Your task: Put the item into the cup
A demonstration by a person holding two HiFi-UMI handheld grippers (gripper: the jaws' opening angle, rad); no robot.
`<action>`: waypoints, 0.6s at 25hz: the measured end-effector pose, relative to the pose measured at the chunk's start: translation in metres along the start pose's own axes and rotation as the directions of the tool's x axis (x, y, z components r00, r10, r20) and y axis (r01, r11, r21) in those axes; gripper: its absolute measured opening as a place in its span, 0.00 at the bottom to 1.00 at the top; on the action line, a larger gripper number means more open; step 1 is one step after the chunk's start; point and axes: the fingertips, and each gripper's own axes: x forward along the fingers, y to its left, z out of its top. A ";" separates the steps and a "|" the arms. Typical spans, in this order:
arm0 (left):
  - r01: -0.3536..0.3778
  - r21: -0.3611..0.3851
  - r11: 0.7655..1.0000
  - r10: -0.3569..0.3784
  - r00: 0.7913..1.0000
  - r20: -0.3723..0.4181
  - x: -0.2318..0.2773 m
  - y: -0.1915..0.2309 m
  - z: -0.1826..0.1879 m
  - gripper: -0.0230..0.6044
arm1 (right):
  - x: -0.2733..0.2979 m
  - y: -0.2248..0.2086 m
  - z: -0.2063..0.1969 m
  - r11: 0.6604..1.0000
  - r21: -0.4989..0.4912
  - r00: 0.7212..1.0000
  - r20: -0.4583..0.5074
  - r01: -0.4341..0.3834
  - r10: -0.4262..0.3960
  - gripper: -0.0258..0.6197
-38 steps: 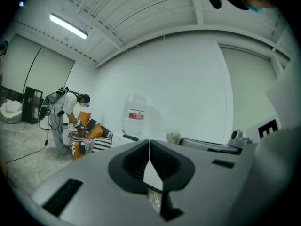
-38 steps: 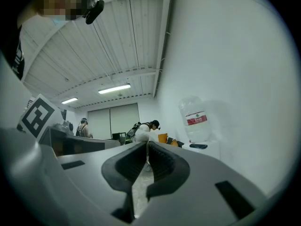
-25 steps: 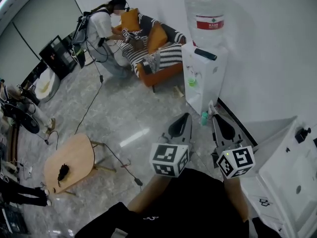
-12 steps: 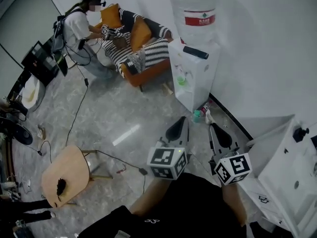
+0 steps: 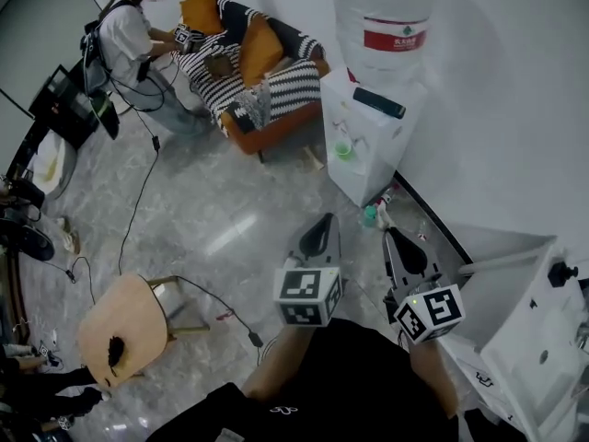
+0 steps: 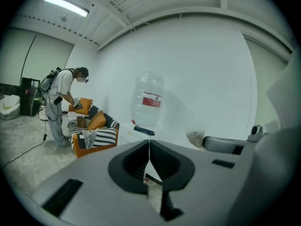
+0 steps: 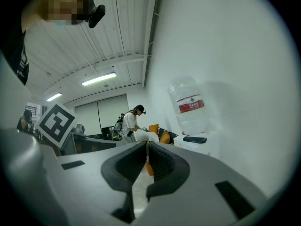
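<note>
Both forearms reach forward from the black-shirted body. They hold the left gripper (image 5: 327, 220) and the right gripper (image 5: 390, 234) side by side and a little apart. Each marker cube faces up and each nose points toward the water dispenser (image 5: 373, 145). Both are held in the air above the grey floor (image 5: 212, 210), short of the dispenser's base.

The left gripper's fingers (image 6: 134, 161) are pressed together, meeting in a thin line with nothing between them. The right gripper's fingers (image 7: 162, 164) are also together and hold nothing.

On the floor at the foot of the dispenser, just ahead of the right gripper, lies a small teal thing (image 5: 370, 215). It is too small to say what it is.

What looks like a small green cup (image 5: 344, 152) stands upright in the tap recess on the dispenser's front. It is pale, translucent-looking and apart from both grippers. A black remote (image 5: 378, 102) lies on the dispenser's top beside the big clear bottle (image 5: 382, 26) with its red label.

Beyond the dispenser on its left is an orange sofa (image 5: 267, 81) with striped cushions. Another person (image 5: 124, 40) bends over its far end.
</note>
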 end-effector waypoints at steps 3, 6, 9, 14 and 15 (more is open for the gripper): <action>-0.012 -0.014 1.000 0.012 1.000 -0.014 0.015 0.025 0.004 0.06 | 0.036 0.004 0.000 1.000 0.010 1.000 -0.020 -0.019 0.019 0.07; -0.023 -0.040 0.999 0.023 1.000 -0.016 0.039 0.058 0.016 0.06 | 0.083 0.006 0.003 0.999 -0.007 0.998 -0.036 -0.043 0.042 0.08; -0.043 -0.034 0.998 0.043 0.999 0.007 0.063 0.098 0.043 0.06 | 0.135 0.010 0.019 0.997 -0.046 0.998 -0.029 -0.060 0.058 0.07; -0.052 -0.012 0.999 0.052 0.998 0.040 0.106 0.150 0.078 0.06 | 0.210 0.012 0.042 0.995 -0.081 0.998 -0.007 -0.061 0.060 0.08; -0.052 -0.006 0.999 0.052 0.998 0.045 0.114 0.158 0.084 0.06 | 0.222 0.012 0.046 0.994 -0.091 0.998 0.002 -0.061 0.062 0.07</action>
